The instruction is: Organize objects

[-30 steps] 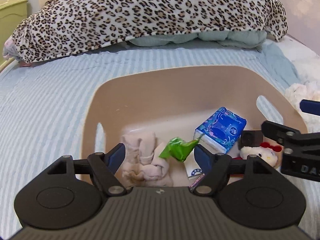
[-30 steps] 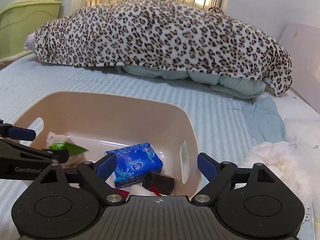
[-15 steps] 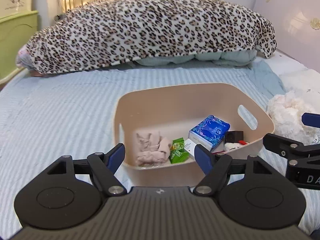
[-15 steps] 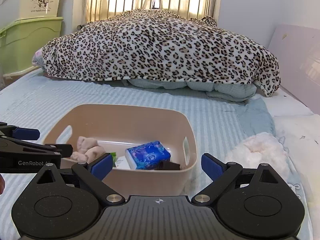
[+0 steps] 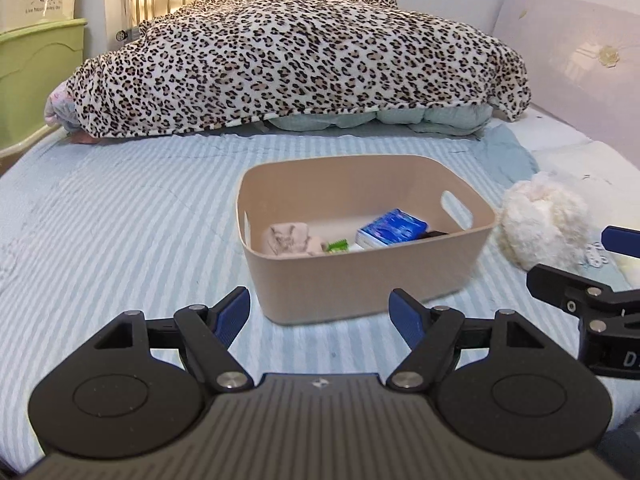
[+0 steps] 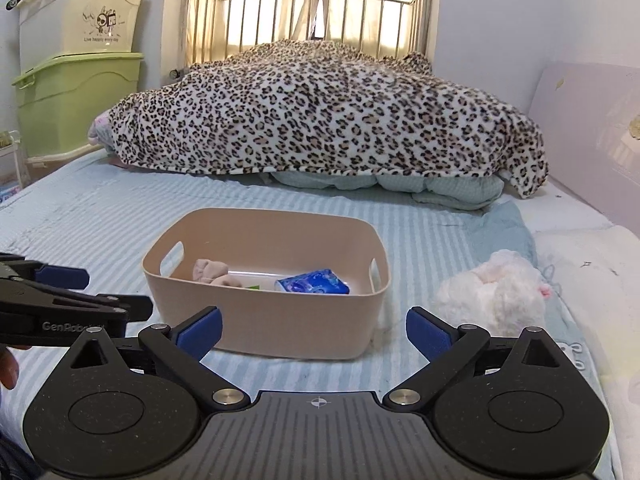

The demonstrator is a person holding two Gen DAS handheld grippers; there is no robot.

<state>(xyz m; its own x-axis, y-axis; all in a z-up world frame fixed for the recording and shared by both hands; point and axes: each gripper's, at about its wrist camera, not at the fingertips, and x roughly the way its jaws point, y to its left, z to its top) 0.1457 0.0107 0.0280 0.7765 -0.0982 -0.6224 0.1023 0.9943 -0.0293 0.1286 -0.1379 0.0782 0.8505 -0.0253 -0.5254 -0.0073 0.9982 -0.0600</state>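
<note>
Pulling back from the beige bin (image 5: 360, 280), both grippers now sitting well short of it where a second ago hovering right over its contents. Left gripper (image 5: 320, 308) and right gripper (image 6: 314, 330) showing fingers (image 5: 234, 314) spread wide, holding nothing.

Resting on the striped bed (image 5: 120, 220), the bin already carrying rolled pink socks (image 5: 290, 238), a green packet (image 5: 338, 245), a blue tissue pack (image 5: 390, 228) and a dark item barely peeking over the rim. Lying loose just right of the bin, a white fluffy plush (image 6: 492, 292), apart from both pairs of fingers and closer to the right gripper.

Seemingly between placements, or finishing. If continuing, probably calling for swinging the right gripper toward the plush, closing on its soft bulk and lifting it over the rim. Uncertain, though, whether the plush belongs to the job at all.

Looming behind, a leopard blanket (image 6: 328, 112) heaped over pale bedding.
</note>
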